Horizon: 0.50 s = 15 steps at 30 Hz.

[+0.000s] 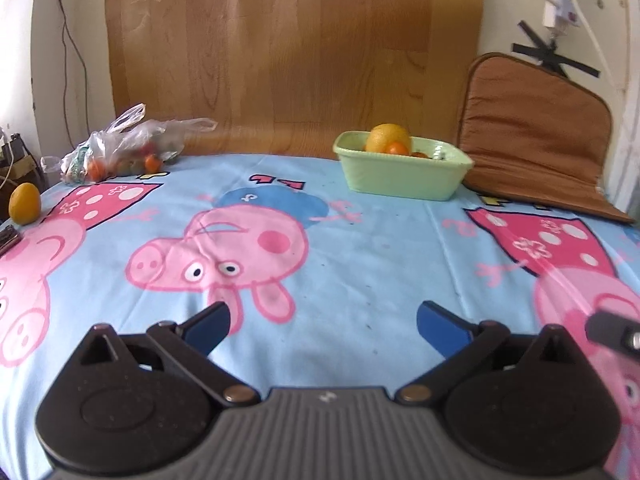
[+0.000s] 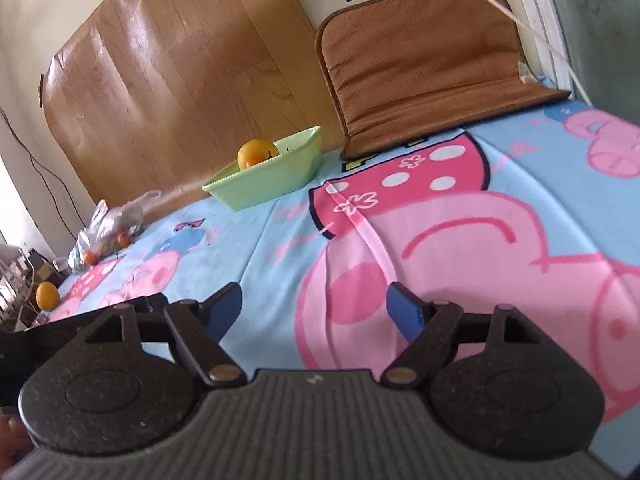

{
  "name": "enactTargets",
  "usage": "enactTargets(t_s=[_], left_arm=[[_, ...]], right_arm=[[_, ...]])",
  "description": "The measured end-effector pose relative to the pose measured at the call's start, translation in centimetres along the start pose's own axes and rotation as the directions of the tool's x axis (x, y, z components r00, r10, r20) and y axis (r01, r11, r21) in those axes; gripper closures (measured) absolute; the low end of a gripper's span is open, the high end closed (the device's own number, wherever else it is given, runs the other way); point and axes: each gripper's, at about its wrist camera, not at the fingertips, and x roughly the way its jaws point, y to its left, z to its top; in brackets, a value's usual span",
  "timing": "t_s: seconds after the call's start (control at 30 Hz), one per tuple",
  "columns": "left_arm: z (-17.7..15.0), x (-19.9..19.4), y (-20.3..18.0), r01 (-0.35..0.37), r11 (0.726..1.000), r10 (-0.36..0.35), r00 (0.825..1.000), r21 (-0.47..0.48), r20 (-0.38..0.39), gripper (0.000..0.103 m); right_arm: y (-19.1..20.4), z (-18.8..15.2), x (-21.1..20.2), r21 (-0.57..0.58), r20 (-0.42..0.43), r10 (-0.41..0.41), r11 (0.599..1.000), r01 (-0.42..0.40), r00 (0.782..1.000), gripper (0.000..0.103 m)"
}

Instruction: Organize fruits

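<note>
A pale green basket (image 1: 404,176) stands at the far side of the table and holds a large orange (image 1: 389,138) and smaller orange fruits (image 1: 397,149). It also shows in the right wrist view (image 2: 272,182) with the orange (image 2: 256,153). A loose yellow-orange fruit (image 1: 25,204) lies at the far left edge, also seen in the right wrist view (image 2: 46,295). A clear plastic bag (image 1: 124,146) holds small orange fruits. My left gripper (image 1: 322,328) is open and empty over the cloth. My right gripper (image 2: 316,310) is open and empty.
A blue cartoon-pig tablecloth (image 1: 360,248) covers the table. A brown cushion (image 1: 536,136) leans against the wall at the back right. A wooden-look sheet (image 1: 288,52) hangs behind. Part of the other gripper (image 1: 614,328) shows at the right edge.
</note>
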Motion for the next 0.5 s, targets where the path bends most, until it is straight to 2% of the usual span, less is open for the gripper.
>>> enactTargets(t_s=[0.07,0.33,0.5], left_arm=[[-0.1,-1.1,-0.2,-0.005,1.0,0.004,1.0,0.012,0.02,0.0],[-0.1,-4.0,-0.7,-0.002,0.999,0.0,0.999,0.037,0.039,0.0],[-0.3,-5.1,-1.3,-0.077,0.993,0.071,0.996,0.089,0.062,0.0]], right_arm=[[0.3,0.3,-0.8,0.005,0.019,0.005,1.0,-0.005,1.0,0.007],[1.5,0.3,-1.8,-0.027,0.023,0.02,0.999,-0.019,1.0,0.003],[1.8,0.2,-2.7,-0.043,0.033,0.013,0.999,-0.011,0.999,0.003]])
